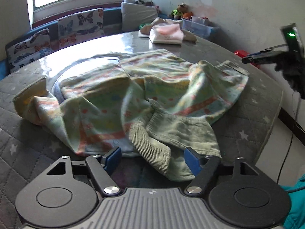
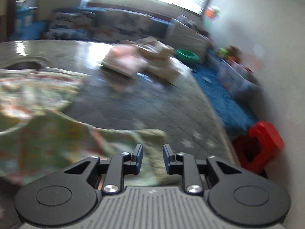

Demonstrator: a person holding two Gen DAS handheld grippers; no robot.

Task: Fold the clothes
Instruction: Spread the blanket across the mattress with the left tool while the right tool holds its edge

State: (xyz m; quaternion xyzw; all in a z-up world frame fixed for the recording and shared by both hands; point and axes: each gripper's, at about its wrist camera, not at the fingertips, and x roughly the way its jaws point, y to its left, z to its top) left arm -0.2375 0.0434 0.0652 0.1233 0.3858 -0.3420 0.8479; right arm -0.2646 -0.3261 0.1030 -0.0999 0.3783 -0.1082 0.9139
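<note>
Just ahead of my left tongs (image 1: 152, 159), spread apart, the patterned garment (image 1: 148, 95) lies rumpled, unfolded. My right tongs (image 2: 152, 159), also apart, straddle its edge. Folded clothes (image 1: 166, 34) sit beyond; this one remains.

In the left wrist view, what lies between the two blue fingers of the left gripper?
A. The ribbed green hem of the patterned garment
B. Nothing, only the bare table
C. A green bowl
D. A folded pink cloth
A: the ribbed green hem of the patterned garment runs down between the open fingers of the left gripper, which have not closed on it.
</note>
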